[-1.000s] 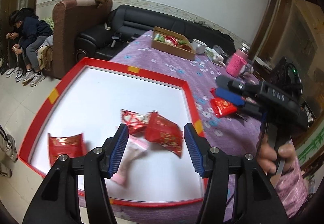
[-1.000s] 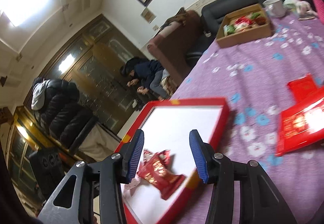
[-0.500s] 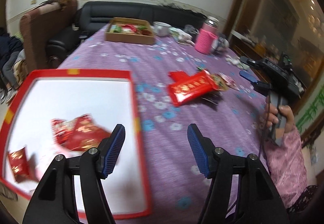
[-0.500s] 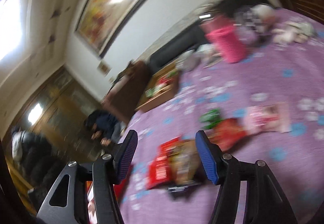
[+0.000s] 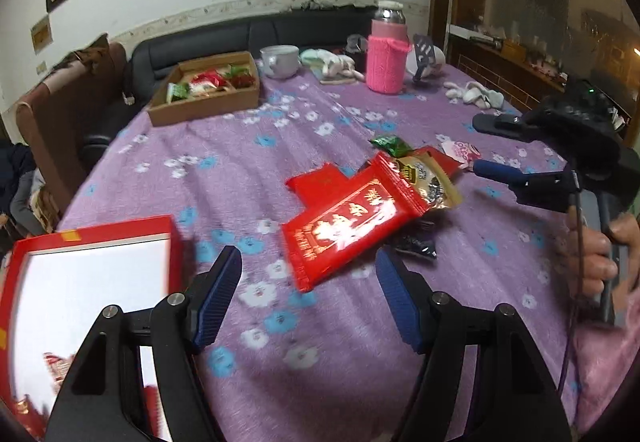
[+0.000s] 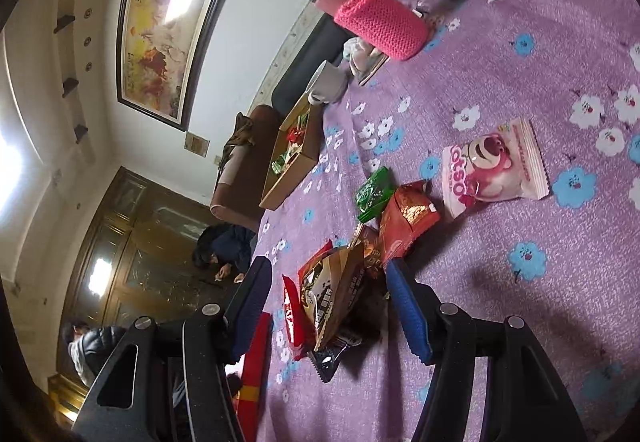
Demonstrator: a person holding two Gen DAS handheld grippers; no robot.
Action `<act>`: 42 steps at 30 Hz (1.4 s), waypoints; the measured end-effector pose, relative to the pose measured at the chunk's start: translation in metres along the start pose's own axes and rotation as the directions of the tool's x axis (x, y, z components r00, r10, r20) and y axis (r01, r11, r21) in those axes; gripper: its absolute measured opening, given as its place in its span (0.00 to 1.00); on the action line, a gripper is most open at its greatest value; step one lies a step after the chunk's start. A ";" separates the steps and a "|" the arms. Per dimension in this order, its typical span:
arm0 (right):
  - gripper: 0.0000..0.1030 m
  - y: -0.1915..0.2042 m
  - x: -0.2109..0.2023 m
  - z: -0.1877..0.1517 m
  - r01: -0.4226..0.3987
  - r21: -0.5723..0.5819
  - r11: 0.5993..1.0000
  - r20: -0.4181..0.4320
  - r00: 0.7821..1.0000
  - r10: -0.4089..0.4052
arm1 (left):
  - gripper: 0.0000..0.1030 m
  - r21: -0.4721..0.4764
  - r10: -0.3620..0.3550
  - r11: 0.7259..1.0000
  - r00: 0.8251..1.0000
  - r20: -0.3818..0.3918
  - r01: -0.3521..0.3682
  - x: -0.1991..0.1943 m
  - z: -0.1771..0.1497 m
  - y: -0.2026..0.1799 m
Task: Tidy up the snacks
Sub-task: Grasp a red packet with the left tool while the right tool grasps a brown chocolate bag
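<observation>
Purple floral tablecloth (image 5: 248,170) carries a loose snack pile mid-table: big red packet (image 5: 348,218), brown-gold bag (image 6: 340,290), green pouch (image 6: 374,194), pink Lotso pack (image 6: 494,166), all unsorted. Cardboard box (image 5: 204,110) at the far edge holds some snacks; red-rimmed tray (image 5: 96,234) shows a few at its near edge. Left gripper (image 5: 310,302) is empty, jaws opening, just short of the red packet. Right gripper (image 6: 328,306) is spread around the brown-gold bag, not pinching. Roughly half remains.
</observation>
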State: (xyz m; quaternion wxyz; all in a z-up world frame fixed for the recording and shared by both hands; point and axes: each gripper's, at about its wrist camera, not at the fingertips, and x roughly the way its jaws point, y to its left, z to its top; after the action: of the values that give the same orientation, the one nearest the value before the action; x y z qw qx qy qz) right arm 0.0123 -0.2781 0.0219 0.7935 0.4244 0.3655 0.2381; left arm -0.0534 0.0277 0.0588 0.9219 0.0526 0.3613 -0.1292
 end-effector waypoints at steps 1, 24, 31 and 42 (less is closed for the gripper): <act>0.60 -0.002 -0.001 0.000 -0.004 0.002 1.000 -0.001 1.000 0.004 | 0.67 0.002 -0.010 1.000 1.000 -0.005 0.010 0.005 0.000 -0.002; 0.60 -0.005 0.003 -0.005 -0.016 0.034 0.999 -0.045 0.999 0.017 | 0.74 0.130 -0.079 0.987 0.994 -0.081 0.089 0.066 0.017 -0.039; 0.60 -0.002 0.005 -0.006 -0.005 0.013 1.000 -0.048 0.999 0.006 | 0.37 0.125 0.000 0.992 0.997 -0.083 0.010 0.050 0.007 -0.036; 0.61 0.013 0.037 -0.021 0.131 -0.128 0.983 -0.094 0.985 -0.143 | 0.15 -0.188 -0.123 0.975 0.992 -0.030 0.115 0.026 0.001 0.025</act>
State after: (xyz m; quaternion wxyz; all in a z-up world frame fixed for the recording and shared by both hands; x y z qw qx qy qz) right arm 0.0178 -0.2355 0.0110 0.8123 0.3364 0.4193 0.2261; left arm -0.0275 0.0464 0.0422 0.9058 -0.0527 0.3933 -0.1487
